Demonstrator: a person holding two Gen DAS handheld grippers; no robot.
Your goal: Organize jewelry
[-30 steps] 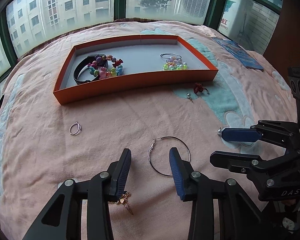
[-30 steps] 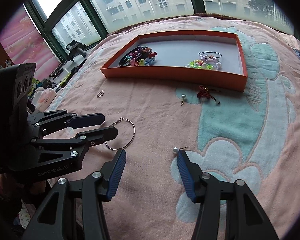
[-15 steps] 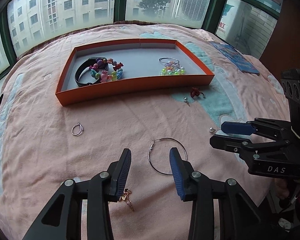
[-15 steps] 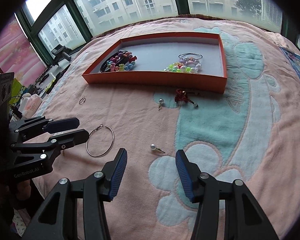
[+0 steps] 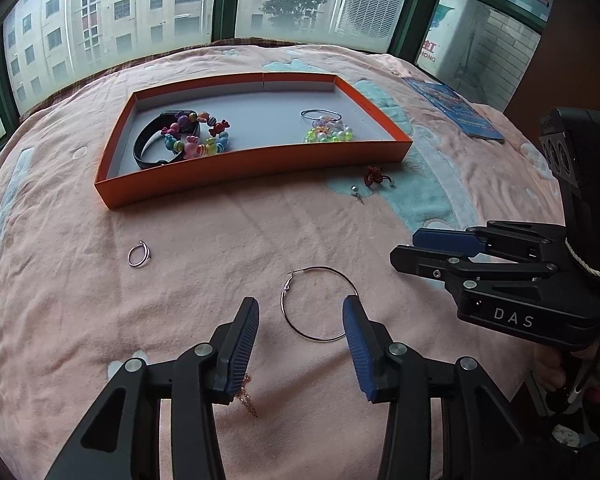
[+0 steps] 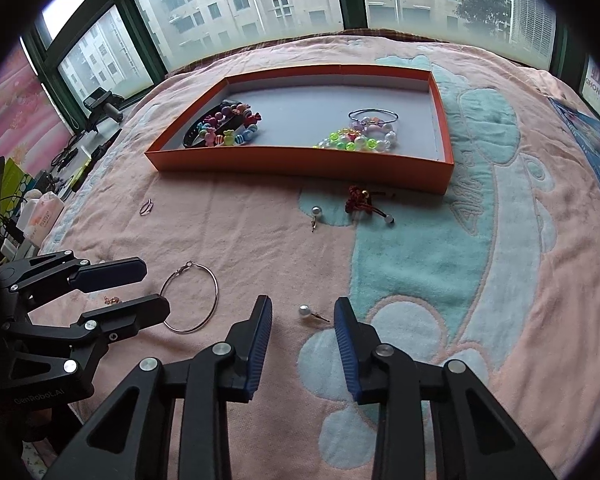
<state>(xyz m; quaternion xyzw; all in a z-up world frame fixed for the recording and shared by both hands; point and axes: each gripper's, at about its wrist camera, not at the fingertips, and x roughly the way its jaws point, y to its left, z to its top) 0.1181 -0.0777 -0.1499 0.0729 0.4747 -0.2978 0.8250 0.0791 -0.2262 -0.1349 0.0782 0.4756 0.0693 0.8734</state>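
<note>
An orange tray (image 5: 256, 168) (image 6: 300, 166) holds a black band, a candy bead bracelet (image 5: 196, 140) and clear bead bracelets (image 6: 358, 136). On the pink blanket lie a large silver hoop earring (image 5: 318, 304) (image 6: 192, 298), a small ring (image 5: 139, 255) (image 6: 145, 207), two pearl studs (image 6: 307, 312) (image 6: 315, 213), a red knot charm (image 6: 360, 200) and a gold chain piece (image 5: 248, 394). My left gripper (image 5: 300, 320) is open just before the hoop. My right gripper (image 6: 303, 322) is open around the near pearl stud.
A blue booklet (image 5: 456, 110) lies at the blanket's right edge. Windows run along the far side. Clutter and boxes (image 6: 40, 208) sit beyond the blanket's left edge. The two grippers hang close side by side above the near blanket.
Both grippers have drawn back toward me and risen a little. The right gripper now has the near pearl stud between its open fingers. No jewelry has moved.
</note>
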